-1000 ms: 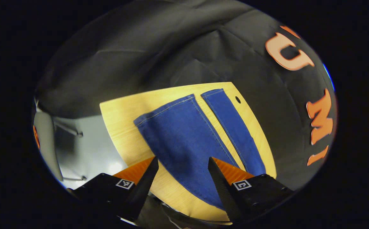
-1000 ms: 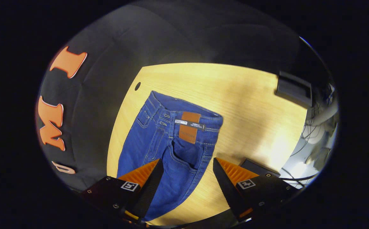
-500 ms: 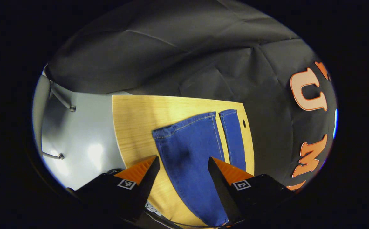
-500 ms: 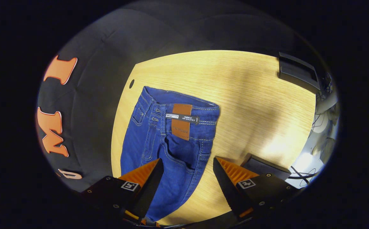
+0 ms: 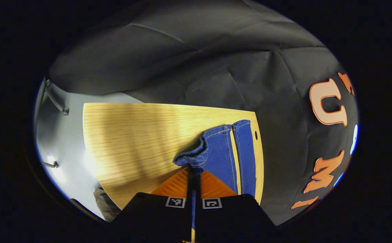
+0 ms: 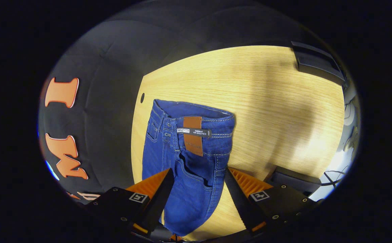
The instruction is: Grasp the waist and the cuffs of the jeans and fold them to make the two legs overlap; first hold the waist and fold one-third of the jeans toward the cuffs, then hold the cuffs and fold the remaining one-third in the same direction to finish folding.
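Blue jeans lie flat on a light wooden table [image 5: 131, 135]. In the left gripper view the two leg ends reach the table's far right edge; the nearer leg's cuff [image 5: 196, 157] is bunched and lifted, and my left gripper [image 5: 193, 172] is shut on it. The farther leg [image 5: 246, 152] lies flat beside it. In the right gripper view the waist [image 6: 196, 116] with its brown leather patch [image 6: 193, 135] lies ahead. My right gripper [image 6: 197, 175] stands open above the hip area of the jeans [image 6: 189, 182], its fingers on either side.
A small round hole [image 6: 142, 98] is in the table near the waist. Dark flat devices sit at the table's far right corner [image 6: 317, 62] and near edge [image 6: 295, 179]. Cables [image 6: 334, 175] hang off the table's right side. Grey floor [image 5: 64, 152] lies beyond the table.
My left gripper went from open over the leg to shut on the nearer cuff, which now bunches up. My right gripper stayed open and shifted slightly over the jeans.
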Motion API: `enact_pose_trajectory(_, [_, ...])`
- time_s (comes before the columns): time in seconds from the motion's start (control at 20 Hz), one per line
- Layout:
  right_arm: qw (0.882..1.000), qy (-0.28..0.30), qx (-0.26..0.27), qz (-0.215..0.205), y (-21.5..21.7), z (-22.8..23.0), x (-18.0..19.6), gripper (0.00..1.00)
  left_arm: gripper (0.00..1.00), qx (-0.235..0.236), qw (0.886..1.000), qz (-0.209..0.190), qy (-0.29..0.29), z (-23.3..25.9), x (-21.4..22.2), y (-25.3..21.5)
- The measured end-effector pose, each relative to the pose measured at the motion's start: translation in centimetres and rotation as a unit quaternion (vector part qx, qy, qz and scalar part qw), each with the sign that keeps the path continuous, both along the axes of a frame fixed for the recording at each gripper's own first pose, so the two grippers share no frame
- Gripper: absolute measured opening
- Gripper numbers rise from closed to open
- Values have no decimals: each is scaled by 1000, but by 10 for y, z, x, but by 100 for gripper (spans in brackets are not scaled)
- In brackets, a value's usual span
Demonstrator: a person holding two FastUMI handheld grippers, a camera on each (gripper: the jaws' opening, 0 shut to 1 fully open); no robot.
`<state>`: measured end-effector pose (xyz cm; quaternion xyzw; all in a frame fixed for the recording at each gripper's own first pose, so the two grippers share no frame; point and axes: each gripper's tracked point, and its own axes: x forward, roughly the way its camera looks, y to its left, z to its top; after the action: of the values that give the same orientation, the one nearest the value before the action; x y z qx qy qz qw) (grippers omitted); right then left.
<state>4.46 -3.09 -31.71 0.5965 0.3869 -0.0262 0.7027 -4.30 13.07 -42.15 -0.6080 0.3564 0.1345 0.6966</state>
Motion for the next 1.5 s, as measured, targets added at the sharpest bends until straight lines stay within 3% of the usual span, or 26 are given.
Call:
enact_pose_trajectory(0.2, [1000,-13,4,-7,-4,0,-6,91,5,10,1000,-12,-22,20,6,1])
enact_pose_trajectory(0.35, [1000,-20,1,10,-4,-2,-9,92,4,14,999,-17,-46,40,14,0])
enact_pose_trajectory(0.45, [1000,-18,5,0,1,-3,3,84,4,15,998,-23,-48,43,21,-7])
enact_pose_trajectory(0.5, [1000,-19,11,0,5,-4,10,78,4,14,998,-25,-50,47,27,-11])
enact_pose_trajectory(0.55, [1000,-12,17,2,12,-5,11,63,4,18,998,-30,-49,48,28,-11])
enact_pose_trajectory(0.6, [1000,3,11,12,17,-11,12,68,4,22,998,-35,-45,48,30,-14])
enact_pose_trajectory(0.65, [1000,13,1,8,16,-15,14,52,4,24,998,-39,-41,50,30,-14])
enact_pose_trajectory(0.75, [1000,5,-2,19,19,-8,11,31,4,29,998,-41,-41,59,30,-10])
enact_pose_trajectory(0.8, [1000,18,-16,11,21,-10,2,28,4,30,998,-41,-41,62,27,-9])
enact_pose_trajectory(0.85, [999,36,-31,-7,3,-15,3,17,4,30,998,-41,-38,66,26,-7])
enact_pose_trajectory(0.9, [999,26,-16,-18,1,-12,6,13,4,31,998,-42,-39,70,23,-7])
enact_pose_trajectory(1.0, [1000,8,25,-16,8,2,3,9,4,37,998,-45,-37,73,24,-6])
enact_pose_trajectory(1.1, [999,16,24,-22,9,-9,15,5,4,40,998,-45,-35,76,25,-4])
enact_pose_trajectory(1.15, [999,-4,33,-16,7,10,6,5,4,45,997,-45,-38,79,29,-2])
enact_pose_trajectory(1.25, [1000,-12,19,3,7,8,3,5,4,50,997,-53,-40,83,27,-8])
enact_pose_trajectory(1.5, [1000,-20,14,1,0,31,4,5,4,59,995,-64,-40,104,32,-13])
